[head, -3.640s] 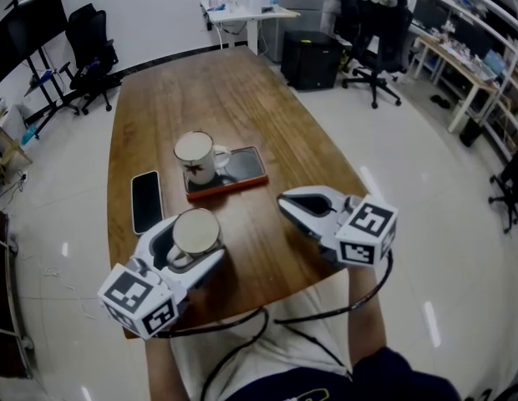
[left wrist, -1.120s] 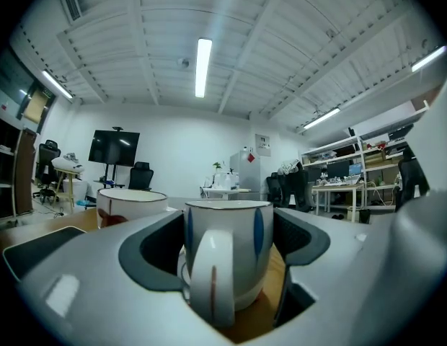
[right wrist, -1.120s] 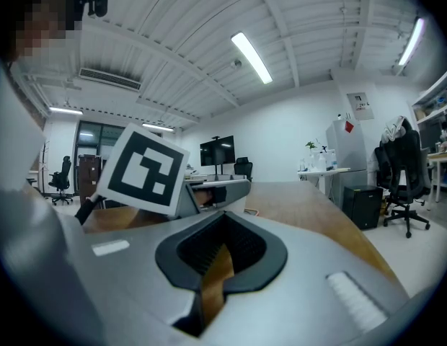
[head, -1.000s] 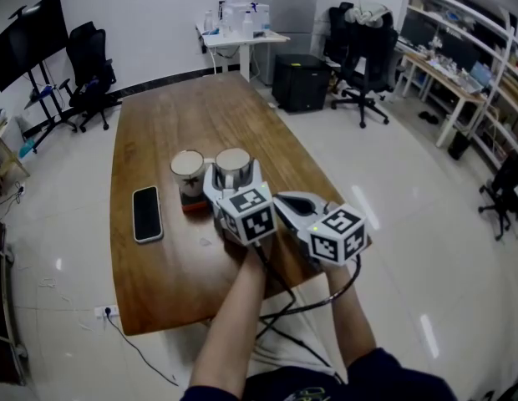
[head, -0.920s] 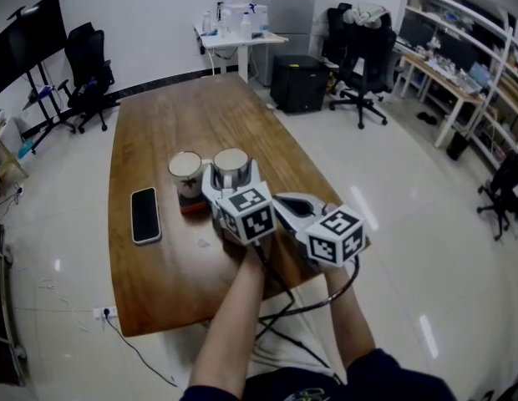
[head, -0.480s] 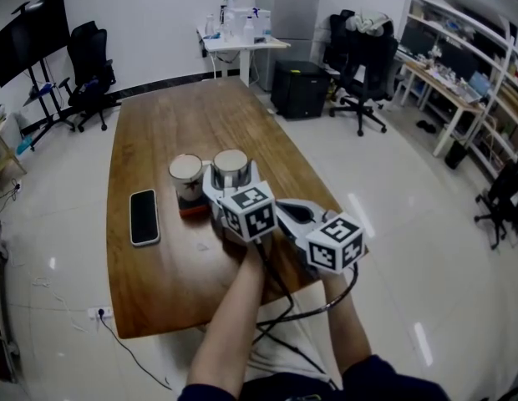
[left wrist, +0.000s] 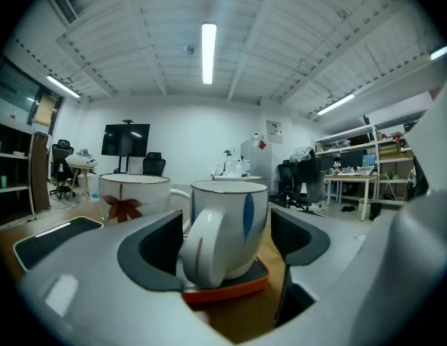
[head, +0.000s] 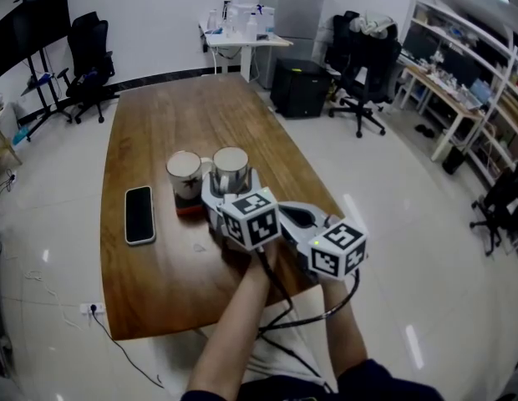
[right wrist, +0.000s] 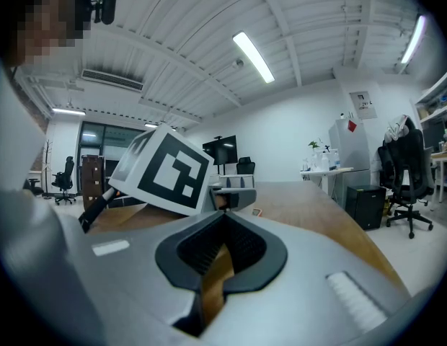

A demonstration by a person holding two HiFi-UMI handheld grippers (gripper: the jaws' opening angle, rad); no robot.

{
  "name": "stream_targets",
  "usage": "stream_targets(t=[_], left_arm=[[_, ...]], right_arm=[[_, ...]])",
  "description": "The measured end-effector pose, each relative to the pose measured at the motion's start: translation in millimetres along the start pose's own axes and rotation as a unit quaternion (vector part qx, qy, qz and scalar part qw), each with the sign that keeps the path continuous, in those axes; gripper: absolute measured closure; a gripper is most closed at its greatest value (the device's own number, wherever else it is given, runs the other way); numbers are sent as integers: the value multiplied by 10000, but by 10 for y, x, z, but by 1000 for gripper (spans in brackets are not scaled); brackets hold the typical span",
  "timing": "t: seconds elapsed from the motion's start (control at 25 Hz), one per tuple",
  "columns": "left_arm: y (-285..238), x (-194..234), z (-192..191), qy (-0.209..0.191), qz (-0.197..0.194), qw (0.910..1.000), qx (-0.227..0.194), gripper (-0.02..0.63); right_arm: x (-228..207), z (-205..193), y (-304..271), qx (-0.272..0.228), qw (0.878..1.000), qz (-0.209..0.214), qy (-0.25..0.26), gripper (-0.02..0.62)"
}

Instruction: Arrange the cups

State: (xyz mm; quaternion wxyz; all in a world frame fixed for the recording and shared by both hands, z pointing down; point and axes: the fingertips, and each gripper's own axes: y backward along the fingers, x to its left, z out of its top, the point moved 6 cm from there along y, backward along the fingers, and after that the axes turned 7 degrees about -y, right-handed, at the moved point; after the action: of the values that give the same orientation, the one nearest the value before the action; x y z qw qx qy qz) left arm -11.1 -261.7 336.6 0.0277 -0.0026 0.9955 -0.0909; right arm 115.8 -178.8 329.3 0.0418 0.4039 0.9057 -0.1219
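Note:
Two white cups stand side by side on an orange-rimmed tray [head: 189, 208] [left wrist: 238, 288]. One bears a red leaf [head: 185, 174] [left wrist: 133, 197]. The other, with a blue mark [head: 231, 165] [left wrist: 234, 222], has its handle turned toward my left gripper [head: 231, 184] [left wrist: 227, 244]. That gripper is open, its pads flanking this cup with slim gaps on both sides. My right gripper [head: 294, 215] [right wrist: 213, 258] is shut and empty, hovering just right of the left one over the table's near part.
A black phone [head: 139, 214] [left wrist: 54, 238] lies on the wooden table [head: 184, 107] left of the tray. Office chairs, desks and a black cabinet [head: 302, 86] stand on the floor beyond the table.
Earlier my left gripper carried the blue-marked cup near the table's front edge; now that cup stands on the tray beside the leaf cup. Over the last second both grippers have barely moved.

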Motion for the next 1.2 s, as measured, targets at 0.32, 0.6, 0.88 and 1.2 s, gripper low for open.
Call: stream_targets(t=[0.32,0.6,0.88,1.2], left_arm=[[76,15,4,12,32,10000,20,218],[426,59,16,96,-374,9992,-81,215],[969,184,-71,-260,-864,9958,-140,263],[1490,736,-61,-259,-847,9947,-527,601]], right_arm=[[7,11,4,15,10000,8,-13,591],[13,20,-14,14,10000,9,-12,591],[-6,9,-19,6,10000,-14,-9,591],[27,56,11,6,10000,-14,-1,591]])
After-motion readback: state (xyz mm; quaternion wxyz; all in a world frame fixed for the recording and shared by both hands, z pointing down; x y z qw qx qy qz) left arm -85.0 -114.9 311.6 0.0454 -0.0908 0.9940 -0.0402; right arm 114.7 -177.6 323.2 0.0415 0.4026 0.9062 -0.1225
